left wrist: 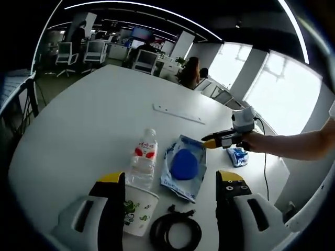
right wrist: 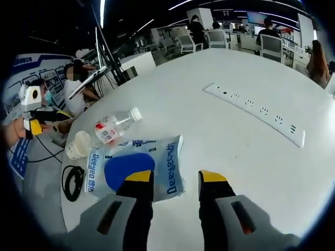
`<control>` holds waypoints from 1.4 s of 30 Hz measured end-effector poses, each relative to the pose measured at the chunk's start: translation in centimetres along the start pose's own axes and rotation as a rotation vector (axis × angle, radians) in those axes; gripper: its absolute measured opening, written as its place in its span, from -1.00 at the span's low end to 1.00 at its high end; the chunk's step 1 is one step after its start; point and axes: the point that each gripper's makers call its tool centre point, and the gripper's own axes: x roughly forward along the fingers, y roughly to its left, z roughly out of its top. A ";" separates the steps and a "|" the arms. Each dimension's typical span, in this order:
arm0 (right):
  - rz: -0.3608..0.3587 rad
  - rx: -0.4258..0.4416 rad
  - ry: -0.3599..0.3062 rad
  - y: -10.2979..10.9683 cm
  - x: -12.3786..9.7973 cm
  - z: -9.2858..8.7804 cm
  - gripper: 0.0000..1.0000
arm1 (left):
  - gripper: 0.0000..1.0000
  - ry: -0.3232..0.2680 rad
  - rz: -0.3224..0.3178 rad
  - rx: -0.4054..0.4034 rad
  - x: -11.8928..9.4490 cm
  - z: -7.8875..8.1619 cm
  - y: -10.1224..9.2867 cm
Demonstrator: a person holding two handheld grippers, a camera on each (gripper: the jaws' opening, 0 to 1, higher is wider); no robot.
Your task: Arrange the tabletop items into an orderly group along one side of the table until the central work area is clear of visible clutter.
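On the white table a clear water bottle with a red label lies beside a blue-and-white packet. A paper cup and a coiled black cable sit between the jaws of my left gripper, which is open and holds nothing. My right gripper, held on a person's arm, reaches the packet's far corner. In the right gripper view the right gripper is open, with the packet edge lying between its jaws. Bottle, cup and cable lie beyond it.
A long white power strip lies farther out on the table. A small blue-and-white sachet rests near the right gripper. The left gripper shows at the table's edge. Office chairs and seated people stand beyond the table.
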 end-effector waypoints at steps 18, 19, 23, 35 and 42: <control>0.068 -0.049 0.076 0.4 1.5 -1.4 -0.87 | 0.38 0.027 -0.006 -0.001 1.0 -0.8 -0.1; 0.072 -0.049 0.080 0.5 1.5 -1.4 -0.90 | 0.38 0.028 -0.007 -0.001 1.0 -0.8 -0.1; 0.086 -0.084 0.083 0.9 1.6 -1.5 -1.00 | 0.38 0.031 -0.009 0.001 1.1 -0.8 -0.2; 0.100 -0.111 0.067 1.3 1.2 -1.5 -1.00 | 0.31 0.050 -0.025 0.020 1.5 -1.1 -1.2; 0.104 -0.119 0.062 1.1 1.1 -1.7 -1.00 | 0.25 0.067 -0.048 0.031 2.1 -1.5 -2.4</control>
